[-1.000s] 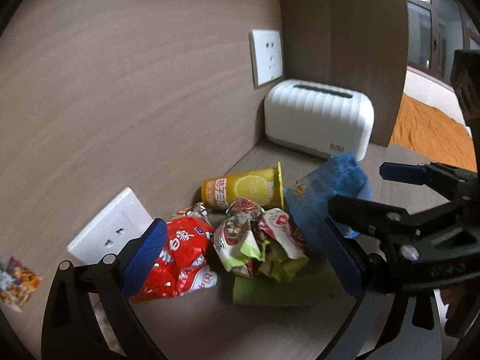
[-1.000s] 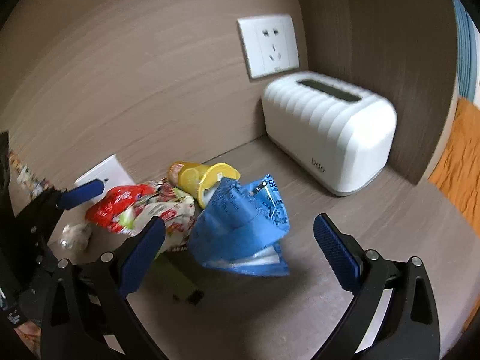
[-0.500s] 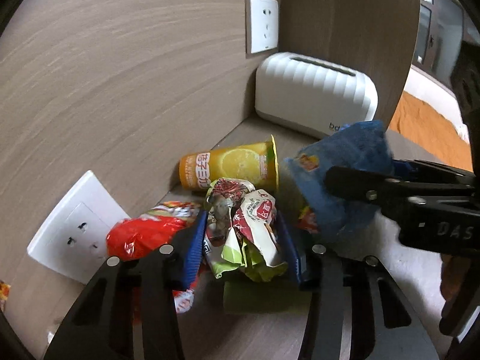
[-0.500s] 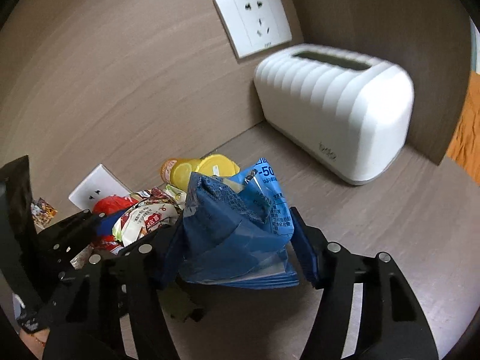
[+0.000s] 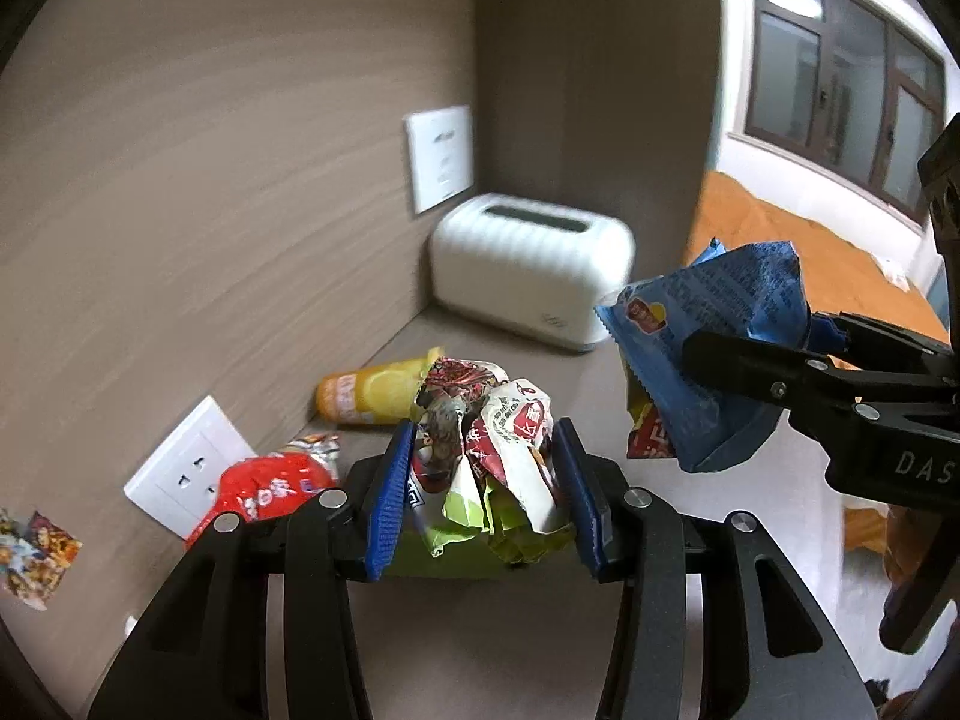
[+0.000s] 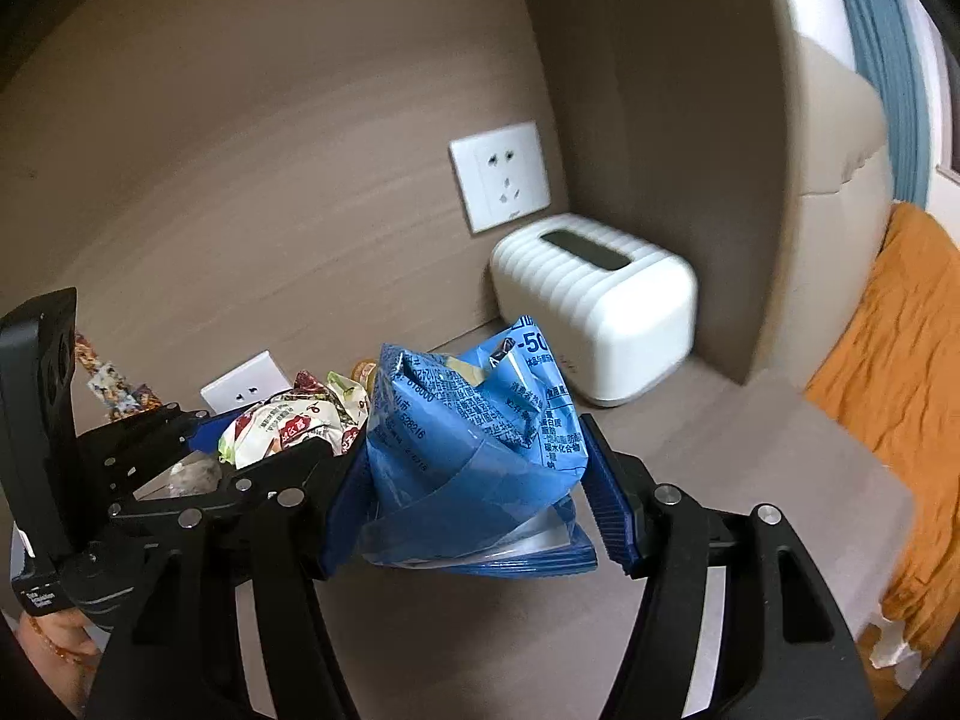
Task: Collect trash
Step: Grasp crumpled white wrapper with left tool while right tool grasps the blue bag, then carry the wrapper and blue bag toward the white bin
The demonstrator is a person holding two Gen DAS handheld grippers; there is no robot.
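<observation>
left hand-held gripper: blue pads pinching a crumpled white/green/red wrapper wad from both sides; wad is clear of the worktop, sticking up above the pads.
right hand-held gripper: pads pressed onto a blue snack bag, one on each flank; bag is crushed, open top edge up, printed text facing the camera.
relative position: in the left wrist view the right tool and its blue bag sit to the right of the wad and higher in frame, apart from it. In the right wrist view the left tool and wad sit to the left, just beside the bag.
worktop: grey-brown wood grain, set in a corner of brown panel walls.
trash on worktop: yellow lemon-print cup lying on its side near the back wall, behind the wad; red snack packet left of the left tool, by the lower wall socket; flat green piece under the wad, whether it touches the wad cannot be told.
other scrap: small colourful wrapper at far left edge.
fixed items: white ribbed toaster in the corner, upper wall socket above it.
background: orange bedding on the right, window in the left wrist view.
person: part of a hand at the lower left edge of the right wrist view.
</observation>
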